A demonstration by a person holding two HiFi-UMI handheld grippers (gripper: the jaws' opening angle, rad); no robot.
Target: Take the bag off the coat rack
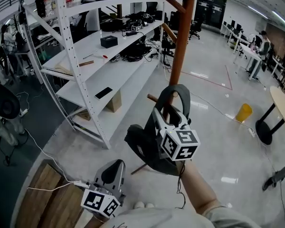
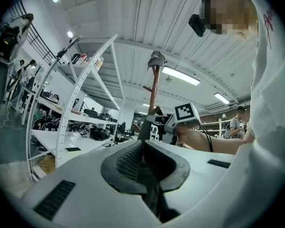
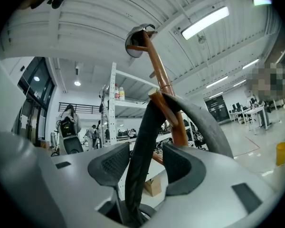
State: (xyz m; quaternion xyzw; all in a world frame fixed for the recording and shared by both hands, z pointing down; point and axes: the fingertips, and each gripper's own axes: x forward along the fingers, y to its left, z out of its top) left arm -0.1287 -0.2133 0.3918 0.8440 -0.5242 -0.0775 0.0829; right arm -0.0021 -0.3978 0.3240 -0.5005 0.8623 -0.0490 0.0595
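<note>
A brown wooden coat rack (image 1: 183,42) stands on the grey floor, and a dark bag (image 1: 141,144) hangs low beside it. The bag's strap (image 1: 175,90) loops over a short peg (image 1: 153,98). My right gripper (image 1: 165,112) is at the strap, level with the peg. In the right gripper view the strap (image 3: 141,141) runs up between the spread jaws of that gripper (image 3: 146,163), and the pads do not press on it. My left gripper (image 1: 115,165) is low at the near left, away from the rack. In its own view, the left gripper (image 2: 143,158) has its pads together with nothing between them.
A white shelving rack (image 1: 99,46) loaded with cables and gear stands left of the coat rack. A yellow bin (image 1: 243,112) and a round table (image 1: 282,106) are at the right. A wooden board (image 1: 42,194) and a white cable lie at the lower left. People stand at the far edges.
</note>
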